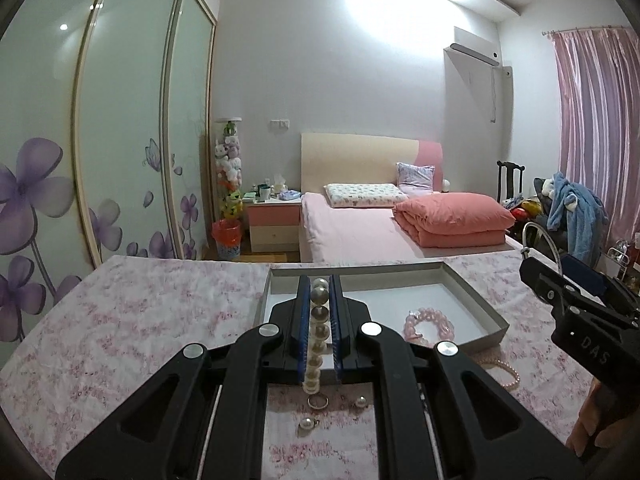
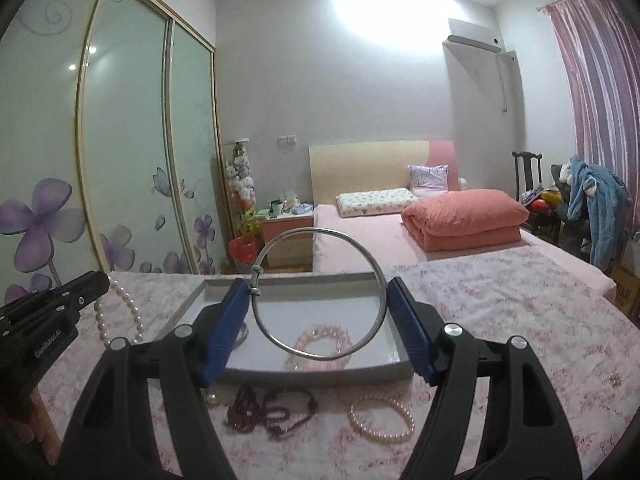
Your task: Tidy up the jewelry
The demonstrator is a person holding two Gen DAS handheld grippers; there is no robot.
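Jewelry held over the tray [image 2: 400,376] at frame centre.
Left gripper [image 1: 319,320] was clamped on pearls [image 1: 316,344]; right gripper [image 2: 320,320], spread wide, pinched the bangle [image 2: 320,292]. Best lowered before release, clear of the pink bracelet [image 2: 320,346].

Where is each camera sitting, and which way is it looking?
Left wrist view: sits on the left gripper, looking along its fingers, shut on a white pearl strand, toward the shallow grey box and the bed; the right gripper shows at right.
Right wrist view: sits on the right gripper, holding a thin silver metal bangle between its blue pads, facing the same way; the left gripper shows at left.
Both views share the grey box, the pink bead bracelet inside it and the flowered pink cloth.
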